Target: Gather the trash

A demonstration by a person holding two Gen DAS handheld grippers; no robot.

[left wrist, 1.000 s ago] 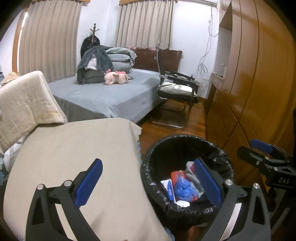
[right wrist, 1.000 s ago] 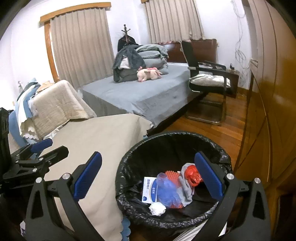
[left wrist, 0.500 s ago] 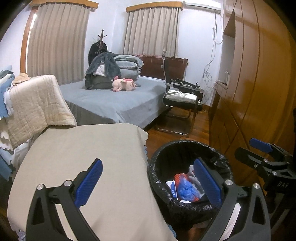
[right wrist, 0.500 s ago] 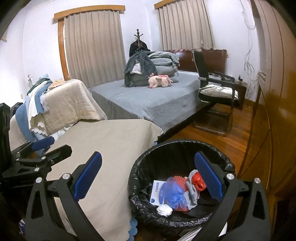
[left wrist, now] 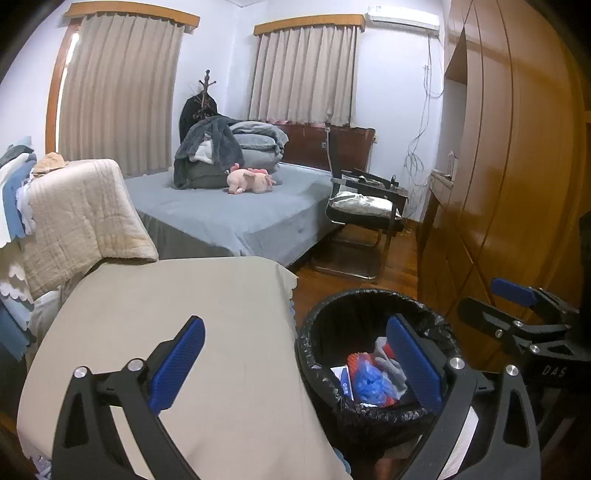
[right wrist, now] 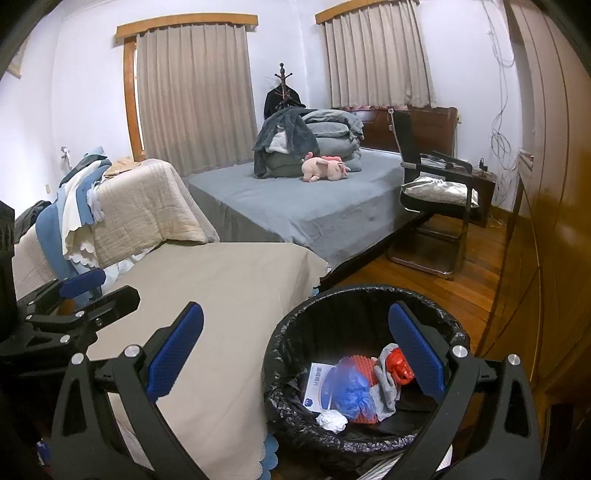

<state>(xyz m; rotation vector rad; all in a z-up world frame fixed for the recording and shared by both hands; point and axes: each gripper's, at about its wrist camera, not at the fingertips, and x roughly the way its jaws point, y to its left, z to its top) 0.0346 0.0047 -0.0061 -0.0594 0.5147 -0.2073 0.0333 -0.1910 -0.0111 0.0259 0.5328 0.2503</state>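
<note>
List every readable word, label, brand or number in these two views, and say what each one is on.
"DAS": embossed on the black body of the right tool, seen in the left wrist view.
White box in the bin: blue print and a round logo, too small and blurred to read.
Air conditioner above the curtains: no legible marking.
Nothing else carries readable text.

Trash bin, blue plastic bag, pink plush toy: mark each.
Trash bin [right wrist: 291, 332], right wrist view, black liner rim.
Blue plastic bag [right wrist: 352, 395], right wrist view, crumpled middle.
Pink plush toy [right wrist: 325, 169], right wrist view, body.
</note>
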